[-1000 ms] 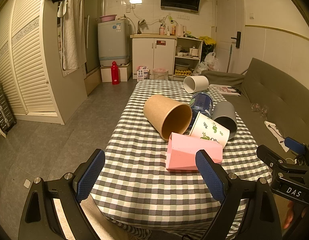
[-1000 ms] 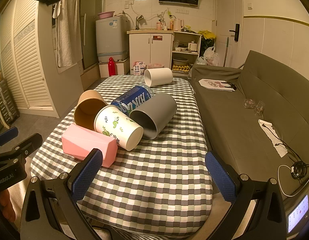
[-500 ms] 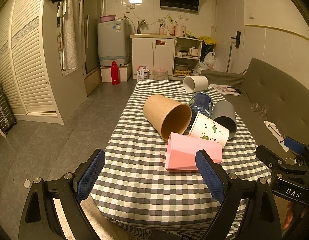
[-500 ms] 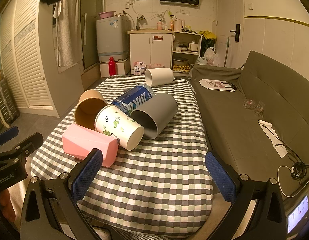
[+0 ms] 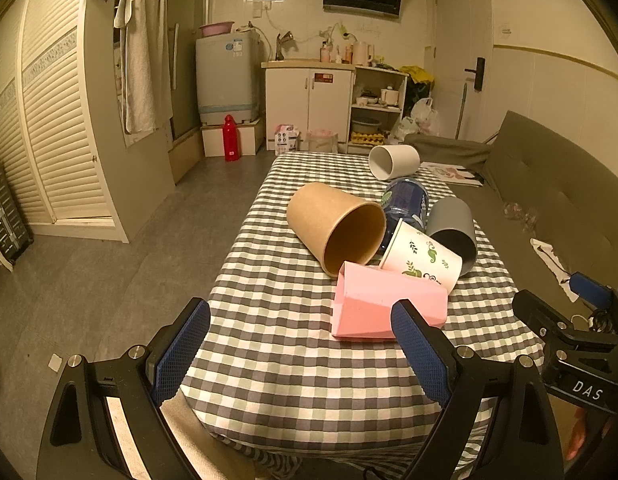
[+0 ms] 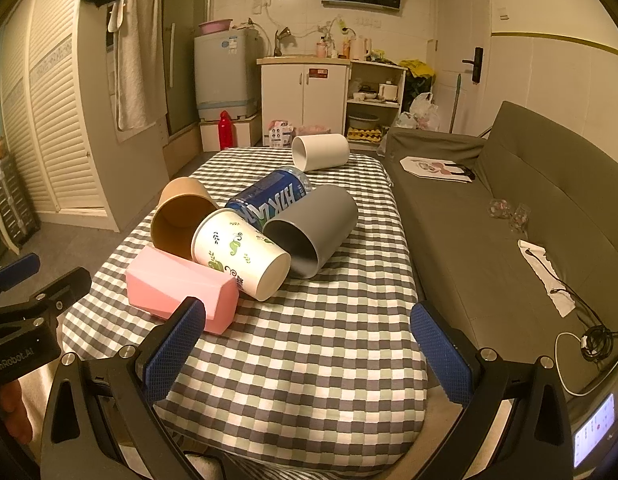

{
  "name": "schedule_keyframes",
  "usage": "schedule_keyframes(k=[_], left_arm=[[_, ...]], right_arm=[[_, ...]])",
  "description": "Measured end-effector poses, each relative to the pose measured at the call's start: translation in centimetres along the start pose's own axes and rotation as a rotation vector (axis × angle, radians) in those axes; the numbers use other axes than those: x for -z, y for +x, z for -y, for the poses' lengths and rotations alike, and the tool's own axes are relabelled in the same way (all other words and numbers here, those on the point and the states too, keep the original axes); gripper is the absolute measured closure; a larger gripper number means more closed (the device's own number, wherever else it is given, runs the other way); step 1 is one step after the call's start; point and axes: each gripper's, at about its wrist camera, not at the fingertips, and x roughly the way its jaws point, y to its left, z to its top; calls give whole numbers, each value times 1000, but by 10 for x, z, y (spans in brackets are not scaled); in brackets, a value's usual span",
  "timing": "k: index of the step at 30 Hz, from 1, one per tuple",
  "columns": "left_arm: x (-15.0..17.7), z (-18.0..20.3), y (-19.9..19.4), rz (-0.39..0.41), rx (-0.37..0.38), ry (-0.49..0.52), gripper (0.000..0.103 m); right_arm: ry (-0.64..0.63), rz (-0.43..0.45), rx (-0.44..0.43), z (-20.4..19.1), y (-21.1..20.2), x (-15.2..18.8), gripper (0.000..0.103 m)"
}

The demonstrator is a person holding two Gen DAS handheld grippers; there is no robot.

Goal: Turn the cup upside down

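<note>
Several cups lie on their sides on a checkered table (image 5: 277, 360): a brown paper cup (image 5: 335, 226) (image 6: 181, 216), a white leaf-print cup (image 5: 423, 258) (image 6: 239, 254), a grey cup (image 5: 453, 228) (image 6: 313, 228), a pink angular cup (image 5: 385, 308) (image 6: 181, 290) and a white cup (image 5: 393, 161) (image 6: 320, 152) at the far end. A blue can (image 5: 405, 200) (image 6: 269, 198) lies among them. My left gripper (image 5: 301, 348) is open and empty near the table's front edge, just short of the pink cup. My right gripper (image 6: 309, 348) is open and empty over the near table end.
A grey sofa (image 6: 489, 220) runs along the table's right side, with a cable (image 6: 589, 340) and cloth on it. Open floor (image 5: 109, 248) lies to the left. Cabinets (image 5: 309, 108) and a washing machine (image 5: 225, 80) stand at the back.
</note>
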Motion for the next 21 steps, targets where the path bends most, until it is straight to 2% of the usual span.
schedule_keyframes(k=[11, 21], left_arm=[[-35, -8, 17, -19, 14, -16, 8], [-81, -15, 54, -28, 13, 4, 8]], right_arm=[[27, -27, -17, -3, 16, -40, 0], [-1, -69, 14, -2, 52, -106, 0]])
